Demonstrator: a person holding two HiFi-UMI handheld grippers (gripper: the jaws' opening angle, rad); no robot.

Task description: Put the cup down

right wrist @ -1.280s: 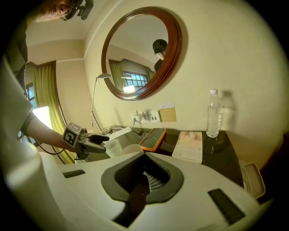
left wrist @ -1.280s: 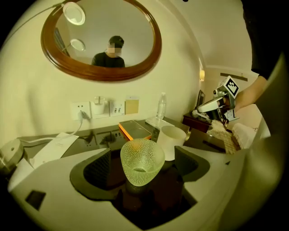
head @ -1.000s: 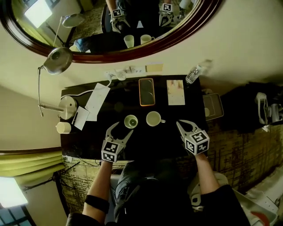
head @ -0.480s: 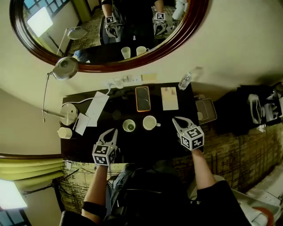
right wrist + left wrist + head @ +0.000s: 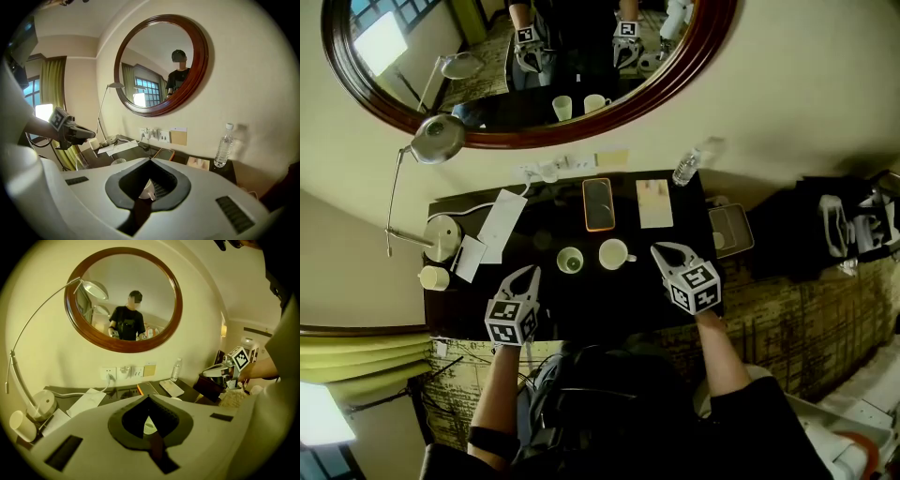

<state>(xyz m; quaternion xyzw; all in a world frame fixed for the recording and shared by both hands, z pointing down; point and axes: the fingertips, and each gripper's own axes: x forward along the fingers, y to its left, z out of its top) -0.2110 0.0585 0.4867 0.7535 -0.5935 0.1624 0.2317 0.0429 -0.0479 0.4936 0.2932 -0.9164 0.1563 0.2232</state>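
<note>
Head view looks down on a dark table (image 5: 609, 305), with both grippers held over its near edge. At the near left, the left gripper (image 5: 531, 273) has its jaws pressed together with nothing between them. At the near right, the right gripper (image 5: 661, 251) is likewise closed and empty (each gripper's own view shows the pads meeting at the tips).

Just beyond the left gripper's tips, and apart from them, the cup (image 5: 570, 260) stands upright on the table. A white mug (image 5: 615, 253) sits just to its right, its handle pointing right.

Farther back, a phone (image 5: 598, 203) in an orange case and a pale card (image 5: 653, 202) lie side by side. A water bottle (image 5: 686, 167) stands at the far right corner. A round mirror (image 5: 154, 291) hangs on the wall behind.
</note>
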